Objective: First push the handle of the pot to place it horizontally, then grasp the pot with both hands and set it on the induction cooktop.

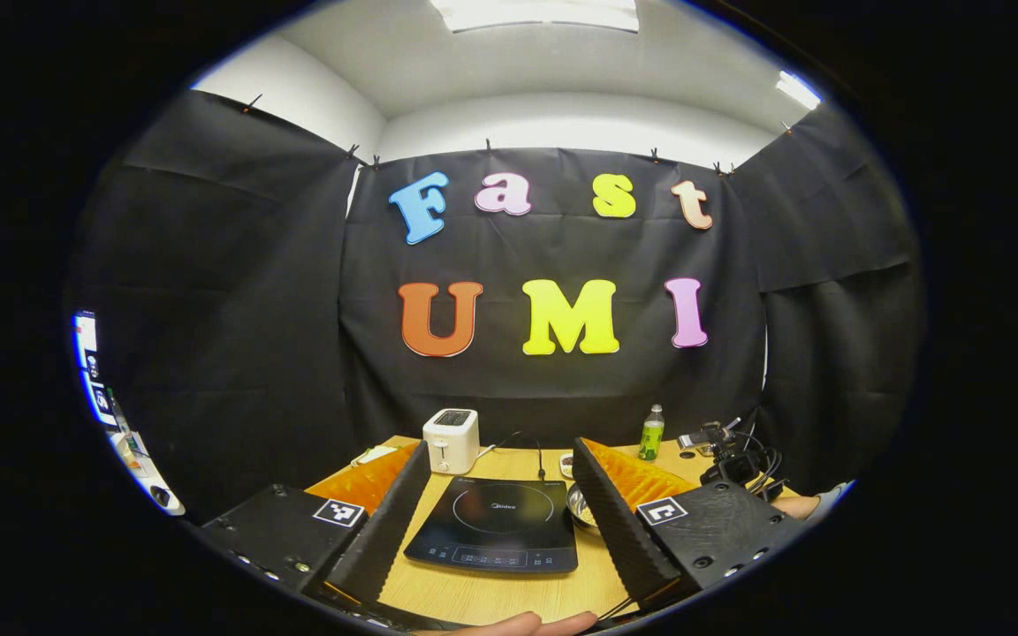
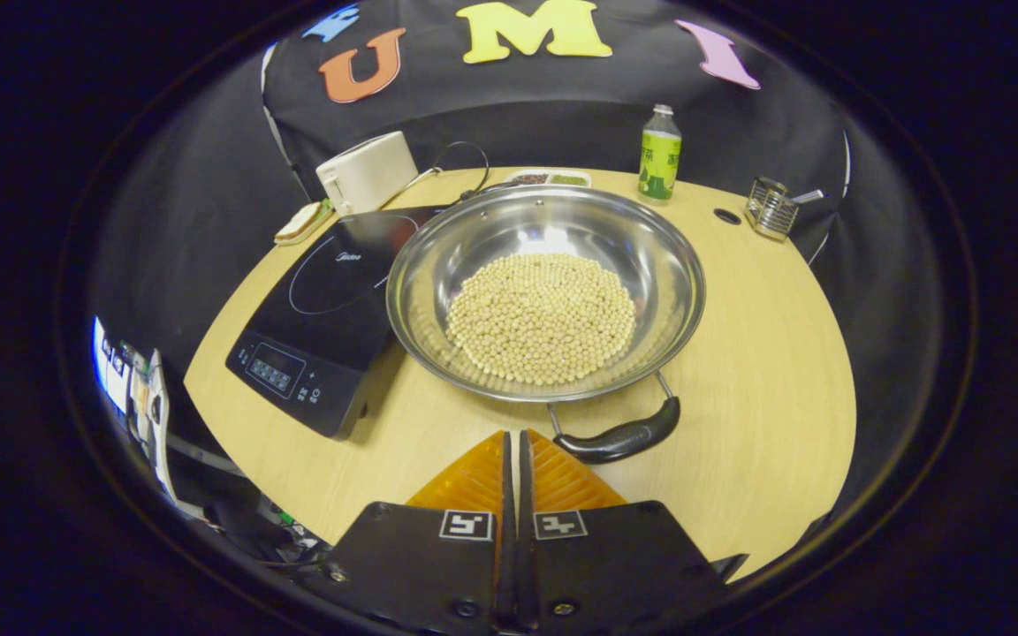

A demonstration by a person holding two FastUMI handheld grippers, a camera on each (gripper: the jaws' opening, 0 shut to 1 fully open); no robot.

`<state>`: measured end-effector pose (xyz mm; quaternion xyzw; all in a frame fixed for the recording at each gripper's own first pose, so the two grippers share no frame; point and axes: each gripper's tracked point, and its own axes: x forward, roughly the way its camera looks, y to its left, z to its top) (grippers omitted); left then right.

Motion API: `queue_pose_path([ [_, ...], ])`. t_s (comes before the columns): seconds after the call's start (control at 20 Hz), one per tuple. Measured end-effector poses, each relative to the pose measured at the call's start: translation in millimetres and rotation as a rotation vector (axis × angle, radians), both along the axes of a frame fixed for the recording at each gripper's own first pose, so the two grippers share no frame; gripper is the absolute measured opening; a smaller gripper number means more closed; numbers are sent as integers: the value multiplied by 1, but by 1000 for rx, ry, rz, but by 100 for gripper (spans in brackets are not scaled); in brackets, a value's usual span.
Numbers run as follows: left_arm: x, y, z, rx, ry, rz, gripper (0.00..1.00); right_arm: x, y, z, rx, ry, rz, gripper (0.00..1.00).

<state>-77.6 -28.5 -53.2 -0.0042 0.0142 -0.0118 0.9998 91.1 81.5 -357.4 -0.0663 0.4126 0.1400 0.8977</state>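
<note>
— Where are your hands?

— My right hand-held gripper (image 2: pixel 516 442) is pinched closed, empty, just beside the pot handle (image 2: pixel 622 439). My left hand-held gripper (image 1: pixel 500 495) is spread wide over the induction cooktop (image 1: pixel 496 525).

— And the pot?

— The steel pot (image 2: pixel 546 291) of beans sits on the tabletop (image 2: pixel 765 353) beside the cooktop. I'd nudge the handle sideways gently, keeping the beans settled.

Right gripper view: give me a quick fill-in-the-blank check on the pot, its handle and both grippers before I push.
1. The pot holds a layer of pale ____.
2. The pot sits on the table beside the induction cooktop, not ____ it.
3. In its own view the right gripper has its fingers ____, close to the pot's handle.
4. In its own view the left gripper has its fingers spread ____.

Missing words: beans; on; shut; open
</note>
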Motion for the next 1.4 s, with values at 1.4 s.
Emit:
queue_pose_path([
  [1.4,91,-43,-4,-96,86,-59,95,66,-82,10,-47,-11,62,4],
])
